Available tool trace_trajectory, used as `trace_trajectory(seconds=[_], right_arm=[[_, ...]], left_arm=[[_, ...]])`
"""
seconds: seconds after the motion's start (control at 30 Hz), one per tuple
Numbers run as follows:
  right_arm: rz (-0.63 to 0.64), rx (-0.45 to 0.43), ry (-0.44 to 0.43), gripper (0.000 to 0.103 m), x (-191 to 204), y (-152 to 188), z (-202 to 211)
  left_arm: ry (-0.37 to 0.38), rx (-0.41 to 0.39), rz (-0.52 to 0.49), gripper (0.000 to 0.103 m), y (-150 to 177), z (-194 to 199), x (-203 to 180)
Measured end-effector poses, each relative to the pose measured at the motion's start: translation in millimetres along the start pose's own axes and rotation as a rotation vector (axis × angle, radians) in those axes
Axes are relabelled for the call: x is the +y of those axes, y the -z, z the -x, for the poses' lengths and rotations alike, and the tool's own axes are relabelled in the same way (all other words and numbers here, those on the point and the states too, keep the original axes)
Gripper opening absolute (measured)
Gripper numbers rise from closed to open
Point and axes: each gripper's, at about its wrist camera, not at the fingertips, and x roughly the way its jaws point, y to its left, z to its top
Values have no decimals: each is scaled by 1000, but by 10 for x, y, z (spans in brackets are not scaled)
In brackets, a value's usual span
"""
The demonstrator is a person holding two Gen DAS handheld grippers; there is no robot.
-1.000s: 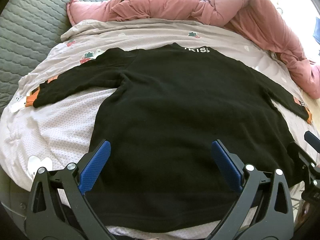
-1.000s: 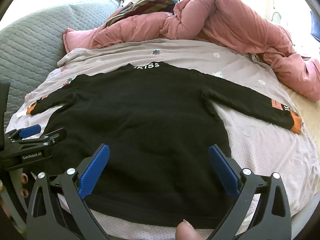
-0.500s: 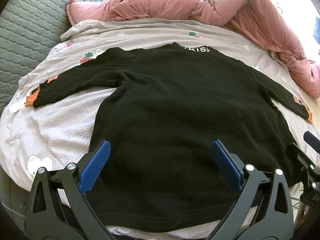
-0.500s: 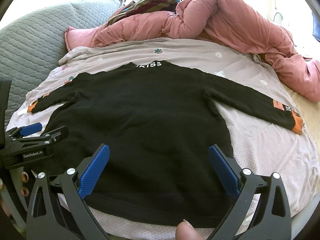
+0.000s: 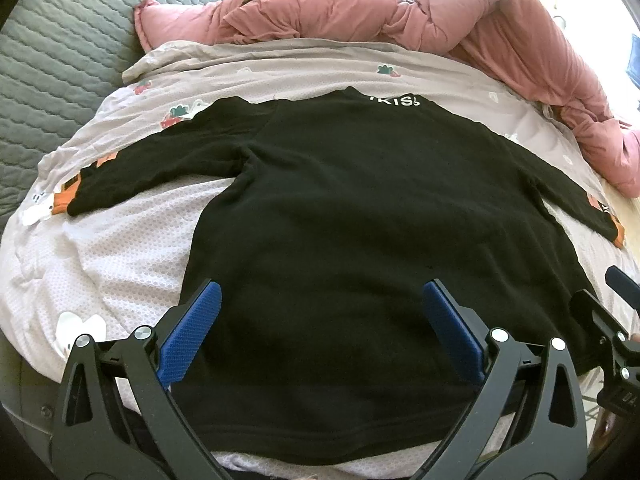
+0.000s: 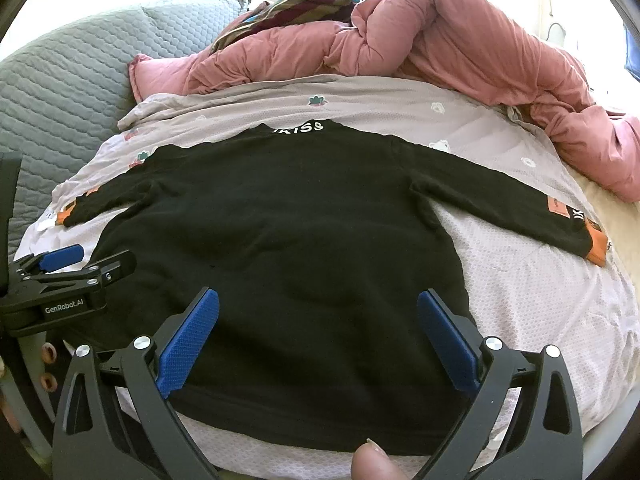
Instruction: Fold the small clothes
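A small black long-sleeved top [image 5: 360,220] [image 6: 288,232] lies flat on the bed, back up, with white lettering at the collar and orange cuffs on both spread sleeves. My left gripper [image 5: 320,300] hovers open above its lower left part, near the hem. Over the lower right part my right gripper [image 6: 318,308] also stands open, holding nothing. In the right wrist view the left gripper [image 6: 84,258] shows from the side at the far left. The right gripper's black fingers [image 5: 592,308] appear at the right edge of the left wrist view.
The top rests on a pale patterned bedsheet [image 5: 120,240] [image 6: 540,280]. A bunched pink duvet [image 5: 460,16] [image 6: 460,40] and striped cloth lie along the far side. A grey quilted headboard [image 5: 52,52] rises at left. A fingertip [image 6: 372,460] shows at the bottom.
The right wrist view has shifted slightly, so the top sits a little lower in it. Both grippers stay open and the top has not moved.
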Motion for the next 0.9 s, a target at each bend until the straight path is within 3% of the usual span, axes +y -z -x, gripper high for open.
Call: trace_trajectory(seconds=[0.47, 0.9], right_arm=[[-30, -4, 7, 99, -147, -59, -60], [-70, -4, 17, 99, -366, -145, -191]], left_arm=[[-9, 4, 4, 95, -50, -19, 22], [40, 11, 1, 95, -250, -165, 5]])
